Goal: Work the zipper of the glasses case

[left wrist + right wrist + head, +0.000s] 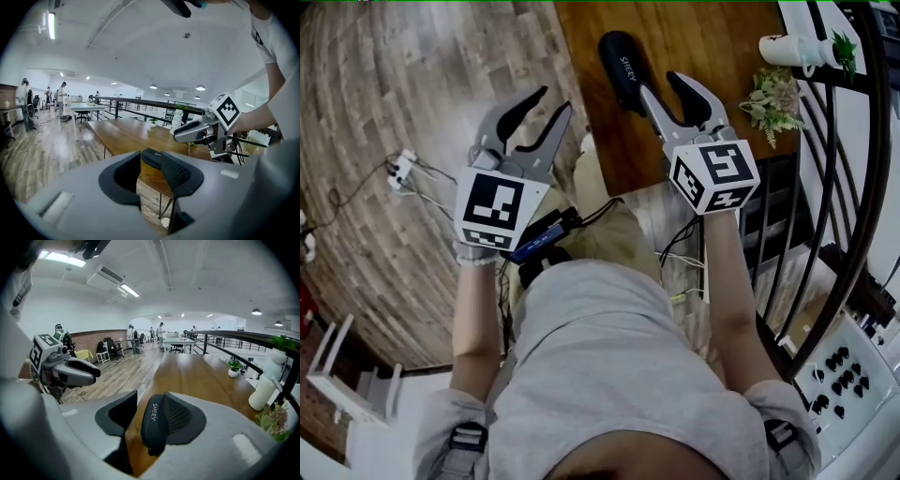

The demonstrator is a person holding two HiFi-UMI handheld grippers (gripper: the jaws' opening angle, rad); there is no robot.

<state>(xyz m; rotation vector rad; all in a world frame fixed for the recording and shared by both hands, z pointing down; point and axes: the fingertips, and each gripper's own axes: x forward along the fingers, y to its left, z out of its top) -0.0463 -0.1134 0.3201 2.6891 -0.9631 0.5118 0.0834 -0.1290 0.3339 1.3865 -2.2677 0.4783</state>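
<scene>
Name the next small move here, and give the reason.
Probably ease the right gripper down onto the near end of the glasses case to steady it: the case lies on the table, lined up between its open jaws; the left gripper is open and empty too.

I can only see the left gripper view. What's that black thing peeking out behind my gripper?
Observer: A long black glasses case, lying on the wooden table; the head view shows all of it.
Operator: Is the other gripper holding it?
Observer: No. The right gripper is open by the case's near end, not gripping.
Operator: What do its letters say?
Observer: SHERY, plain in the right gripper view.
</scene>
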